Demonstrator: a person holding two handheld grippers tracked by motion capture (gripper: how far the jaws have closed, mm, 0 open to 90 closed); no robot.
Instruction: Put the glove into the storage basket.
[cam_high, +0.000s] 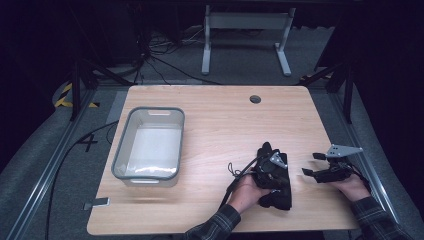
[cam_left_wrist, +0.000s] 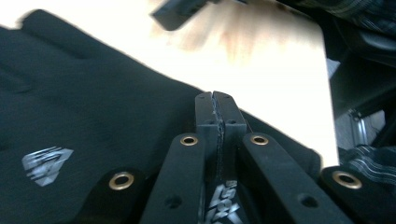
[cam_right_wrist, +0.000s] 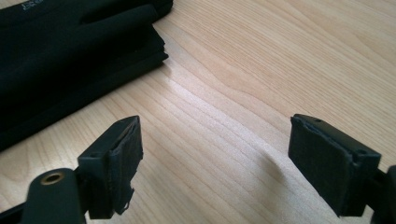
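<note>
Left gripper (cam_left_wrist: 216, 100) jaws together over black gloves (cam_high: 275, 182), near table (cam_high: 220, 120) front edge. Right gripper (cam_right_wrist: 215, 149) jaws apart, empty, beside gloves. Likely next: carry gloves to grey bin (cam_high: 122, 145).

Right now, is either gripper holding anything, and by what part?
Right gripper: open, nothing held. Left gripper: jaws shut over the black glove; whether they pinch its fabric cannot be told.

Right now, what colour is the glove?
Black glove, with a small grey logo; left gripper view shows it best.
</note>
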